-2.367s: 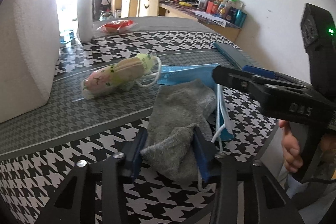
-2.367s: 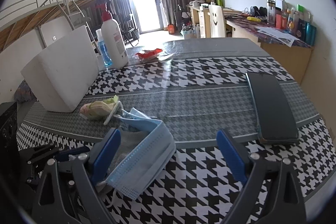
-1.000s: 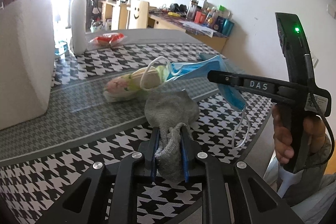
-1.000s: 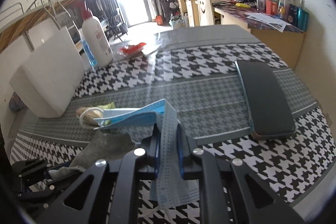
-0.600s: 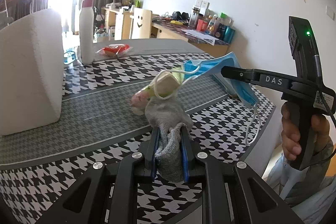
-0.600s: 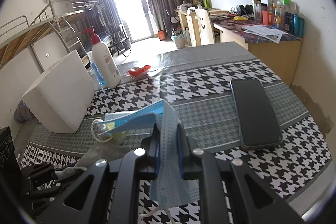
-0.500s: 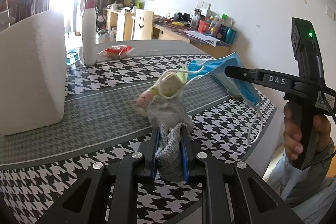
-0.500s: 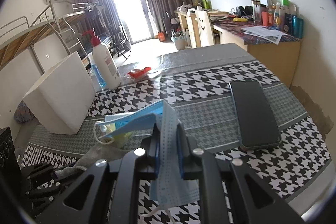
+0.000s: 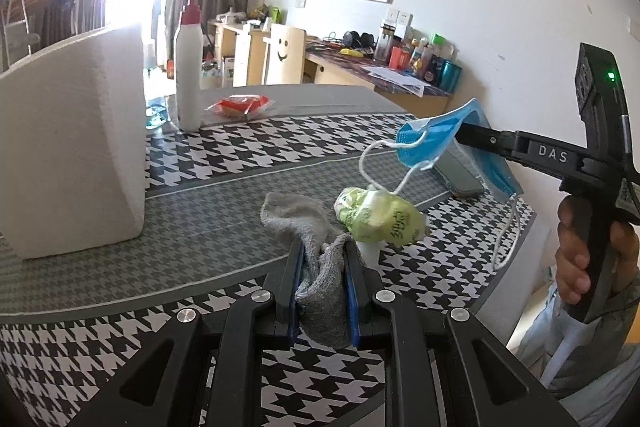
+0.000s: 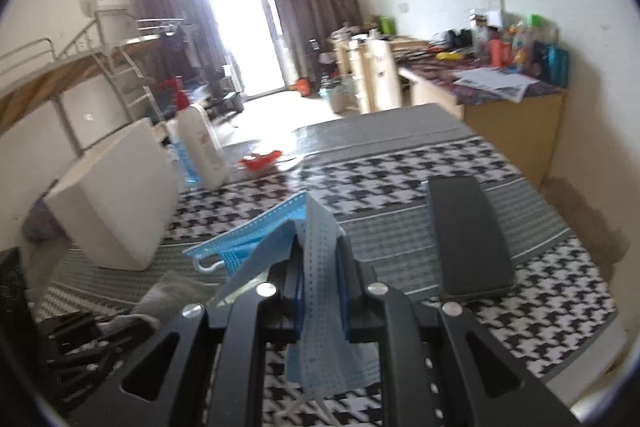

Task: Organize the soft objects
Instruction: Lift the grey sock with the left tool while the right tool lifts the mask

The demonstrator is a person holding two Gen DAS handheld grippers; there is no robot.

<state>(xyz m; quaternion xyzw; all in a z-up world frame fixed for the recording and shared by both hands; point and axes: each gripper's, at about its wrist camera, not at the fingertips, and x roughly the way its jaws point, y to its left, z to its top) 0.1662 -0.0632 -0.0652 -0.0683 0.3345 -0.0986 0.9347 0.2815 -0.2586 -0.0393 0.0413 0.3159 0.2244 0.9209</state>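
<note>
At the lower centre of the left wrist view, the grey sock [image 9: 316, 267] sits bunched between the jaws of the left gripper [image 9: 322, 283], which are pressed nearly together on it; its free end droops forward onto the houndstooth tablecloth [image 9: 248, 147]. Toward the right of that frame the blue face mask [image 9: 436, 141] hangs in the air, pinched in the closed jaws of the right gripper [image 10: 320, 291], one pleated edge trailing below the fingers in the right wrist view. A white ear loop [image 9: 384, 167] appears snagged on a small green-printed soft packet [image 9: 380, 217], which seems to dangle just beside the sock. All three look light and limp, so they will sag and fold rather than hold shape; a pinch on bunched fabric should hold, while the thin loop may slip or drop the packet. Farther out stand a white foam block [image 9: 72, 143], a pump bottle [image 9: 189, 67], a red wrapped item [image 9: 240, 105] and a dark flat case [image 10: 466, 235].
</note>
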